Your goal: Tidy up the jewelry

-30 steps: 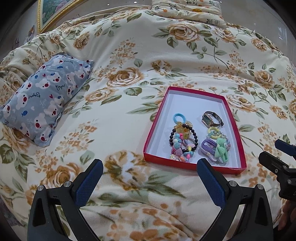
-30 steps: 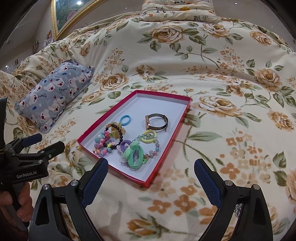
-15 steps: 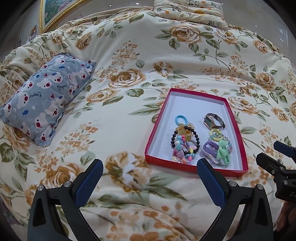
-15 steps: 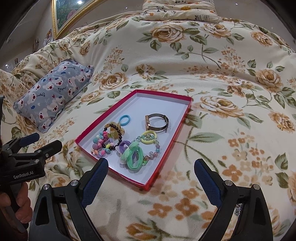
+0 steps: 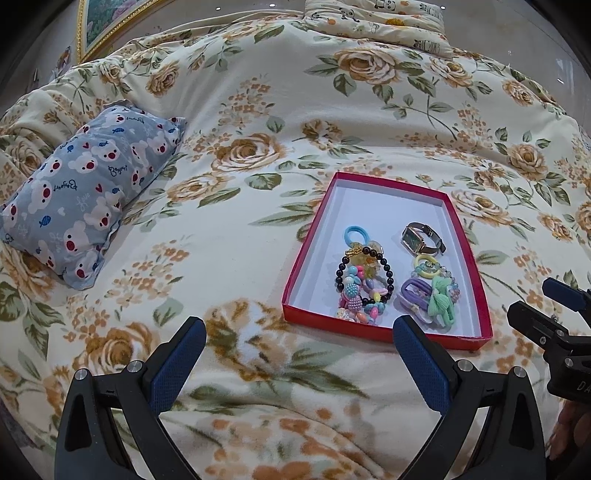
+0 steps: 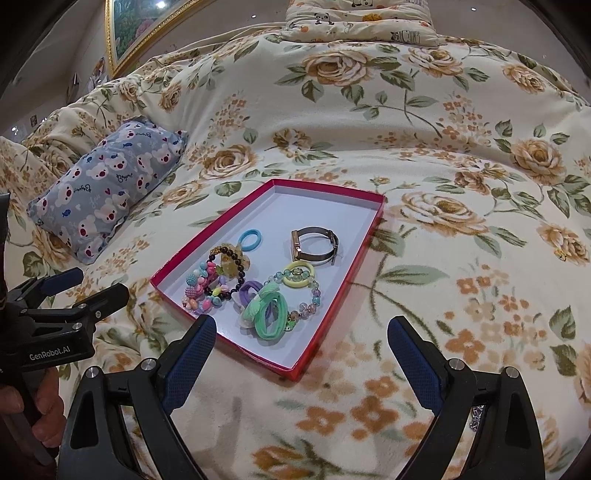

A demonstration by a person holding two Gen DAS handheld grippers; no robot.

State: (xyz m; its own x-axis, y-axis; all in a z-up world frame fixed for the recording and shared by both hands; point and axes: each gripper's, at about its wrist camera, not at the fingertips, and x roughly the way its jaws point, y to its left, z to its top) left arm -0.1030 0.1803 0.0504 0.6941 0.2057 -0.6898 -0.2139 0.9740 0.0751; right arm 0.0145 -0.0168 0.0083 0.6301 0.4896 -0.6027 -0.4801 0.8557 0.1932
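Observation:
A shallow red box (image 5: 384, 334) (image 6: 364, 234) with a white floor lies on the floral bedspread. In it lie a wristwatch (image 5: 423, 238) (image 6: 314, 246), a blue hair ring (image 5: 355, 233) (image 6: 249, 238), a black bead bracelet (image 5: 364, 271) (image 6: 225, 269), colourful bead pieces (image 5: 356, 299) (image 6: 201, 291), a yellow ring (image 5: 426, 266) (image 6: 299, 274) and green and purple hair ties (image 5: 428, 299) (image 6: 266, 306). My left gripper (image 5: 299, 354) is open and empty, just short of the box's near-left corner. My right gripper (image 6: 301, 350) is open and empty over the box's near edge.
A grey bear-print pillow (image 5: 85, 192) (image 6: 107, 184) lies to the left. A panda-print pillow (image 5: 373, 18) lies at the far end. A gold picture frame (image 6: 147, 26) stands at the back left. A small silver chain (image 6: 476, 417) lies by my right finger.
Both grippers have drawn back slightly from the box and stayed open. Nothing in the box has moved.

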